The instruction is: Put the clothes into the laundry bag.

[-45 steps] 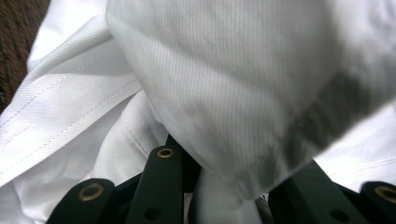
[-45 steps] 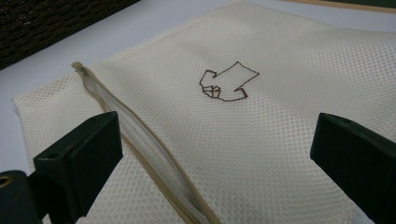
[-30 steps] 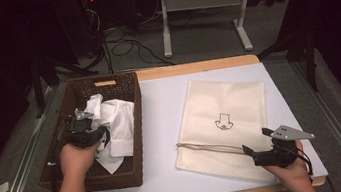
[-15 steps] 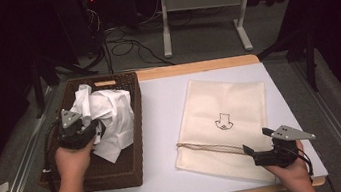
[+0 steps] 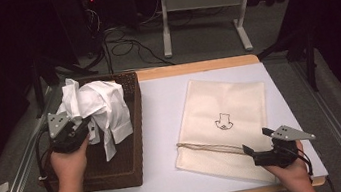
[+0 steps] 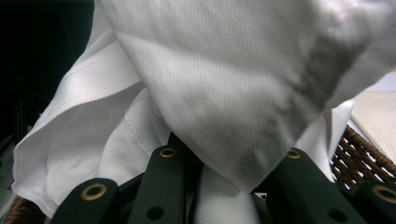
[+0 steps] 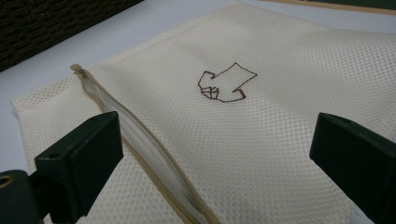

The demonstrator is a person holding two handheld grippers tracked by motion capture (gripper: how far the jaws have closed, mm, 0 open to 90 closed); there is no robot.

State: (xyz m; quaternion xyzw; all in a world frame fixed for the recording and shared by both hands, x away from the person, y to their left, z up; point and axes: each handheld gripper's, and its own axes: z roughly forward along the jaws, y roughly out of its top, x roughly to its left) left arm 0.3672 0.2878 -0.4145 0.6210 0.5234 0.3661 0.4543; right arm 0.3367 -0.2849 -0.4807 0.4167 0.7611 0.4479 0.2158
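A crumpled white shirt (image 5: 98,106) hangs lifted above the brown wicker basket (image 5: 131,152) at the table's left. My left gripper (image 5: 82,128) is shut on the shirt (image 6: 224,84); cloth bunches between its black jaws and drapes over them. A cream mesh bag (image 5: 227,118) with a dark arrow-like mark lies flat on the white table cover at the right. Its zipper (image 7: 135,140) runs along the near edge and looks partly unzipped. My right gripper (image 5: 257,152) rests open at the bag's near right corner, with the mesh bag (image 7: 224,140) lying under its wide-apart jaws.
The table (image 5: 163,127) has a white cover and a wooden rim. Beyond its far edge stand a white desk frame (image 5: 202,15) and loose cables (image 5: 120,42) on the floor. A metal rail (image 5: 15,188) runs along the left side.
My left gripper has lifted the white shirt up out of the basket and toward the far left; the cloth now hangs higher. The right gripper has stayed put on the bag.
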